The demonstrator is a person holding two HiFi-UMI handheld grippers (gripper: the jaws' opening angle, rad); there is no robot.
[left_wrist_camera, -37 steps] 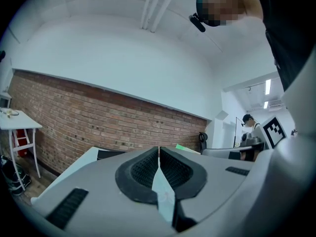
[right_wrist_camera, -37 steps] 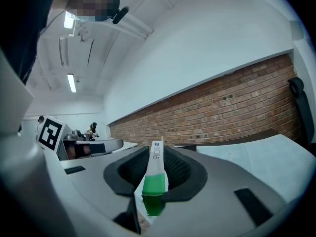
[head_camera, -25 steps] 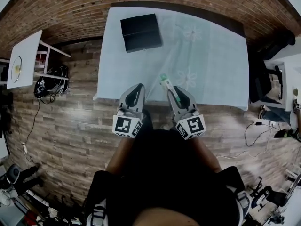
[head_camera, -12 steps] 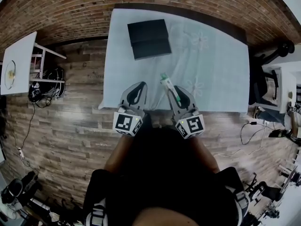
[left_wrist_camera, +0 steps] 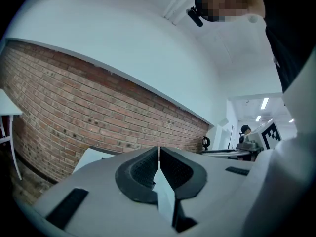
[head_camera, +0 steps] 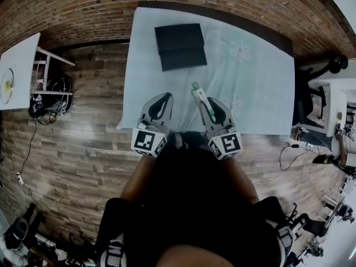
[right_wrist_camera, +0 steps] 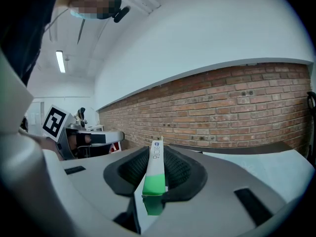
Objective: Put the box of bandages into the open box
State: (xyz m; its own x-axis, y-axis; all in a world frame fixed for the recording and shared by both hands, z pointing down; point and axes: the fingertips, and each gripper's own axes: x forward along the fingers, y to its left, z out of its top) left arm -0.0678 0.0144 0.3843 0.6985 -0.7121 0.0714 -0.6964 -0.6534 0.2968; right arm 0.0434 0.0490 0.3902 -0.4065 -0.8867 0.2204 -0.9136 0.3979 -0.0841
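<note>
Right gripper jaws clamp slim white-and-green cardboard bandage box above near edge of cloth-covered counter. Left gripper jaws closed, empty. Carry level over black rectangular open box, lower inside, then release.

even bright light, heavy fisheye, dark corners

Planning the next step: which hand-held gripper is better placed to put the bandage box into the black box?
The right hand-held gripper holds the bandage box; the left hand-held gripper is shut and empty.
</note>
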